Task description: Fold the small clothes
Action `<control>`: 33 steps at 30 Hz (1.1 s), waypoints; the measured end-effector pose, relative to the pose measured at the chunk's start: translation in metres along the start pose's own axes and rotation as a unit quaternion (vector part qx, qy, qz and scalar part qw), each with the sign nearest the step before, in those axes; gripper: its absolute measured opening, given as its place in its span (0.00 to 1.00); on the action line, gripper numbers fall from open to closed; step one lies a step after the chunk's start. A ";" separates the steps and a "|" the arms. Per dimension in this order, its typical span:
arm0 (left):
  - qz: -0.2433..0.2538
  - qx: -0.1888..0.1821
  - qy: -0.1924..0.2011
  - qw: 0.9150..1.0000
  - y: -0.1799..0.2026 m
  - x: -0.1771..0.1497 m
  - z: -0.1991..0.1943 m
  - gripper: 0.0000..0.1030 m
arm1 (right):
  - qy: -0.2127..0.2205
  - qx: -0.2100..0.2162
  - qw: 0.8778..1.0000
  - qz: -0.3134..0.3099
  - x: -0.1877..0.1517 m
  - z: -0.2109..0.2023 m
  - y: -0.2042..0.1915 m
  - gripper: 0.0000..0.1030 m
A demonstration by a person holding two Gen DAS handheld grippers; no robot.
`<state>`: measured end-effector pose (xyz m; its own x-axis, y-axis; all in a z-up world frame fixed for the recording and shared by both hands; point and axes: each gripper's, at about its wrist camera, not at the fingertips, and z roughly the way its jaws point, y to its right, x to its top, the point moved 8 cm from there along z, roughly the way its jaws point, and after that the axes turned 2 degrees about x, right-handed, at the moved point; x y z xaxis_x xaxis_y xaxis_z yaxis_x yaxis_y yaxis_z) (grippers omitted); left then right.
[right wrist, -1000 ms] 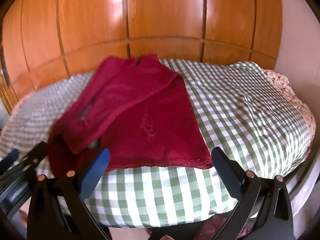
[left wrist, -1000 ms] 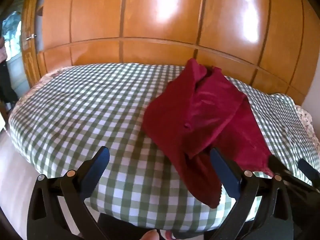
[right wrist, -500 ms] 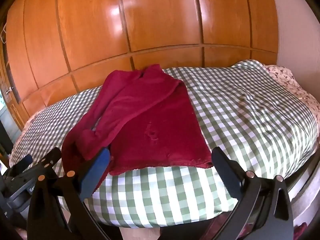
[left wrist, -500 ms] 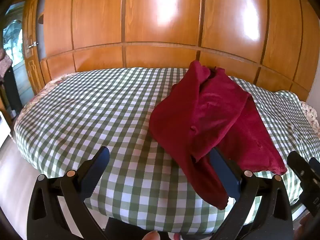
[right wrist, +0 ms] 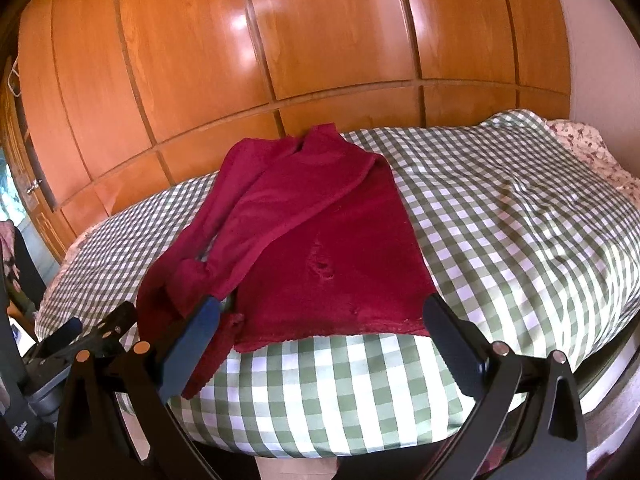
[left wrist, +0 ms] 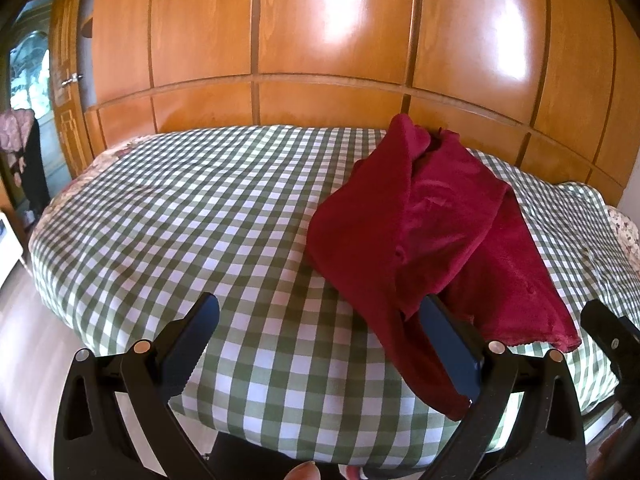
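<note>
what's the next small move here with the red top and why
Probably bring the right gripper down onto the hem of the red top to fold it up toward the collar. Both sleeves already lie across the body, the hem sits flat near the edge of the checked bed cover, and both grippers, the left gripper included, are open and empty.

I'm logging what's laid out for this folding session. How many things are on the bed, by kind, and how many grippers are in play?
Dark red garments: 1
Green checked bedcovers: 1
Floral sheets, showing at the bed's edge: 1
Grippers: 2, left gripper and right gripper, both open and empty
Total: 5
</note>
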<state>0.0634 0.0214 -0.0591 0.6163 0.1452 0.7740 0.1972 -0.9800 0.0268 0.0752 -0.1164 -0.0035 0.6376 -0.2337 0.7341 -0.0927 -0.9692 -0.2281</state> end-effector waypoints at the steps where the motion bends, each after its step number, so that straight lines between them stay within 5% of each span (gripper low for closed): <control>1: 0.001 0.000 -0.001 1.000 0.000 -0.001 0.001 0.96 | 0.000 0.000 1.000 0.003 0.000 0.000 0.001 0.98; 33: -0.005 -0.003 -0.058 0.998 -0.013 -0.022 0.036 0.96 | -0.051 0.009 0.999 -0.007 -0.011 0.034 -0.002 0.98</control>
<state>0.0742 0.0361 -0.0992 0.6987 0.1702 0.6949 0.1999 -0.9790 0.0388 0.0944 -0.1097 -0.0328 0.7129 -0.2106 0.6689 -0.0707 -0.9705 -0.2303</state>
